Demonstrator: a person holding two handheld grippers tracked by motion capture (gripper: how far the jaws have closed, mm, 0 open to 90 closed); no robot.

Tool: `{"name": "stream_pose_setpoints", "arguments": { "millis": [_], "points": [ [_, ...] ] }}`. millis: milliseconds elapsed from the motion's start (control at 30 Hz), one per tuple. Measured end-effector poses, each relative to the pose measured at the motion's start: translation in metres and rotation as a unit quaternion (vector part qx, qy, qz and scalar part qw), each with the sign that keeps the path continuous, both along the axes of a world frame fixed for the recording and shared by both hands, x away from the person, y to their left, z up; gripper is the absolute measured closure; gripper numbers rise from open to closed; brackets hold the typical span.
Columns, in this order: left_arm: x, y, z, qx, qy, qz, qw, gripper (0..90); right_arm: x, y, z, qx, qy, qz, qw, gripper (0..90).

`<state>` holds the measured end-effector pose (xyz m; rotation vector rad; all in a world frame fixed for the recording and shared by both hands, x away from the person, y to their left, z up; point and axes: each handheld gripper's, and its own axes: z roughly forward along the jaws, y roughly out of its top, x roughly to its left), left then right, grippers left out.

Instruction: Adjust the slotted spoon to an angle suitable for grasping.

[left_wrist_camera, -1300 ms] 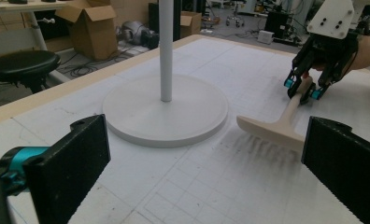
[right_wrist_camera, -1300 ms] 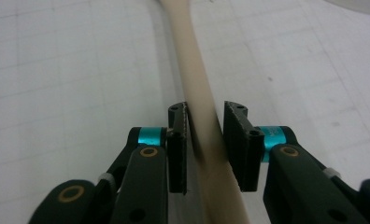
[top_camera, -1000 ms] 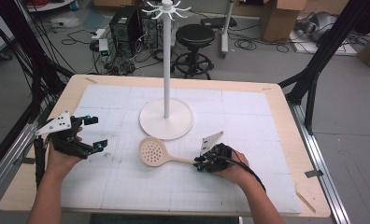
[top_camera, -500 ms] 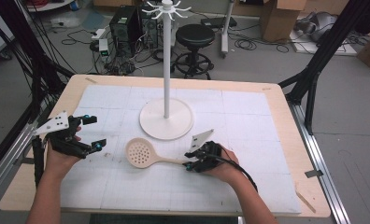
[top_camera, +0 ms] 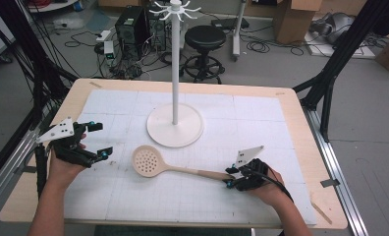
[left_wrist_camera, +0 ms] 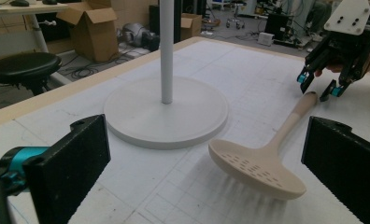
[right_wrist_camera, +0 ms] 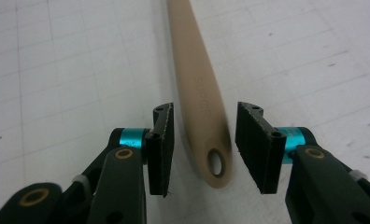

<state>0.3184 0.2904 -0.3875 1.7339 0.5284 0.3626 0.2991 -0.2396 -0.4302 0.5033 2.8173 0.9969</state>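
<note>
My right gripper (right_wrist_camera: 202, 148) stands apart around the spoon's (top_camera: 155, 162) handle end, gaps on both sides. The spoon lies just in front of the stand (top_camera: 175, 123). My left gripper (top_camera: 98, 140), spread wide, hovers left of its bowl.

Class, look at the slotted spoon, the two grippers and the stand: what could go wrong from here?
1. The right gripper is open around only the tip of the slotted spoon handle; gripped there, the heavy bowl may droop or twist.
2. The white stand sits close behind the bowl, so a swing could knock it.
</note>
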Motion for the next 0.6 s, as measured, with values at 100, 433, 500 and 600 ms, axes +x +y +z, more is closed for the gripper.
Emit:
{"name": "stream_pose_setpoints", "arguments": {
  "millis": [100, 433, 500, 600],
  "points": [
    [0.000, 0.000, 0.000, 0.001, -0.001, 0.000, 1.0000, 1.7, 0.002, 0.008, -0.003, -0.007, -0.001, 0.018, 0.9998, 64.8],
    [0.000, 0.001, 0.001, -0.004, -0.002, 0.001, 1.0000, 1.7, 0.011, 0.048, -0.001, -0.008, -0.018, 0.075, 0.9970, 66.4],
    [0.000, 0.002, 0.001, -0.005, -0.003, 0.000, 1.0000, 1.7, 0.014, 0.059, 0.000, -0.008, -0.019, 0.082, 0.9964, 66.5],
    [-0.001, 0.002, 0.002, -0.007, -0.004, 0.002, 1.0000, 1.7, 0.019, 0.075, 0.000, -0.006, -0.019, 0.094, 0.9954, 66.4]
  ]
}}
